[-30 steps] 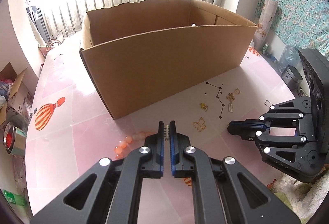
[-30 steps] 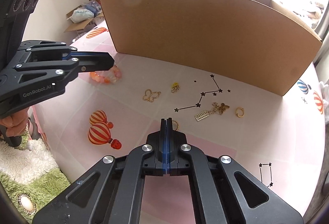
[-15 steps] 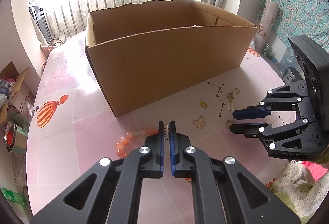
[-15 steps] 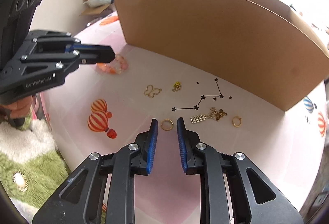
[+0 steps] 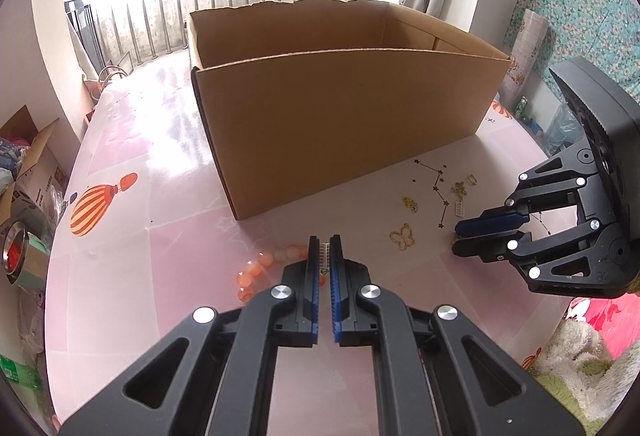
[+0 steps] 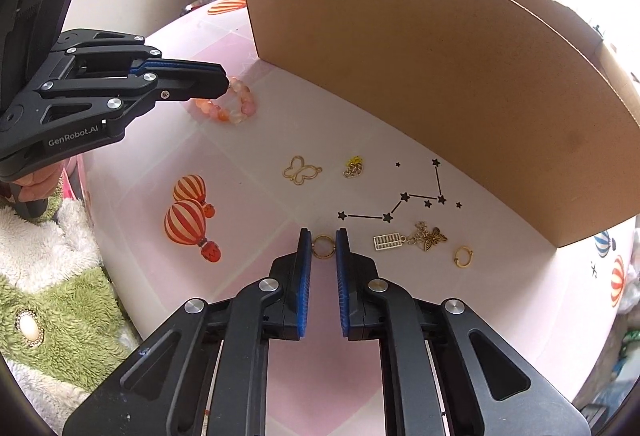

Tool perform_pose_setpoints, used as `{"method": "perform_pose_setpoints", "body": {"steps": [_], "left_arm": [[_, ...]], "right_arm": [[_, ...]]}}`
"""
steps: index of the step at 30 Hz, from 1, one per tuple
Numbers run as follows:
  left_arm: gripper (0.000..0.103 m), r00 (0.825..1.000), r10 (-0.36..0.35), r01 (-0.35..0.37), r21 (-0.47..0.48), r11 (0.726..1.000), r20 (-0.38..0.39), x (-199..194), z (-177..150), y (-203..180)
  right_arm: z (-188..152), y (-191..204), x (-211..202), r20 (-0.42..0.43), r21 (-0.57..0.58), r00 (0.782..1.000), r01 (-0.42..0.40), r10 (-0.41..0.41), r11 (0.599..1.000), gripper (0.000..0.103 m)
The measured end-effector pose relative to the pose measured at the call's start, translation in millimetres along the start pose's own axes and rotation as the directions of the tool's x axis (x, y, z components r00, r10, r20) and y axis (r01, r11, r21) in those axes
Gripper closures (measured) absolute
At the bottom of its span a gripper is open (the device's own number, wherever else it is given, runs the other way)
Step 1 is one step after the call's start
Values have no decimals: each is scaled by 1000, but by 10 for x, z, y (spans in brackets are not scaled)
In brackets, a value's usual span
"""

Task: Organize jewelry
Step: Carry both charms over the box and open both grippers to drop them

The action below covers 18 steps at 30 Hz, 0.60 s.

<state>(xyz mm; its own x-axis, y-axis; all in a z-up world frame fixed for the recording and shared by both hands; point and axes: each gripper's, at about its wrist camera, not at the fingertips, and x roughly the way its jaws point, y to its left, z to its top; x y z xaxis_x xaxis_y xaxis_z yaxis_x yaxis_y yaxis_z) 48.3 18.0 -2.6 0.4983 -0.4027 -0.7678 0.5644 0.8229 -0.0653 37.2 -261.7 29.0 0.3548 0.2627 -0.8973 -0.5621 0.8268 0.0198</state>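
Jewelry: lying loose on the pink table [image 6: 500, 296], all of it outside the cardboard box [image 6: 420, 56] standing beyond both grippers.

Far left: left gripper [image 6: 222, 80] hovering with its jaws clenched, pointing at the orange bead bracelet [image 6: 236, 108] lying just past its fingertips.

Further right: gold butterfly outline [image 6: 301, 169] and small chain clump [image 6: 353, 166] lying side by side, ahead of the right gripper and apart from it.

Centre: right gripper [image 6: 322, 240] straddling a gold ring [image 6: 323, 246]. Jaws having just been closing, with the ring sitting between the blue pads but not yet being pinched.

Just right of those tips: abacus charm [image 6: 387, 242] touching a winged charm [image 6: 430, 238], with a gold hoop [image 6: 464, 256] lying beyond them.
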Motion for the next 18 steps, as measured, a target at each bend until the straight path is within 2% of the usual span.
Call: {"method": "perform_pose_setpoints", "body": {"steps": [11,15,18], "left_arm": [[99,1000,-4,5,-4,1000,29,-122,-15,27],[99,998,-23,23,-4,1000,63,-300,40,8],[99,992,-55,56,-2,998,112,-499,134,-2]], "right_arm": [[61,77,-69,35,46,999,6,-8,999,93],[173,99,-353,117,55,993,12,-18,998,93],[326,54,-678,214,69,977,2,-16,998,93]]}}
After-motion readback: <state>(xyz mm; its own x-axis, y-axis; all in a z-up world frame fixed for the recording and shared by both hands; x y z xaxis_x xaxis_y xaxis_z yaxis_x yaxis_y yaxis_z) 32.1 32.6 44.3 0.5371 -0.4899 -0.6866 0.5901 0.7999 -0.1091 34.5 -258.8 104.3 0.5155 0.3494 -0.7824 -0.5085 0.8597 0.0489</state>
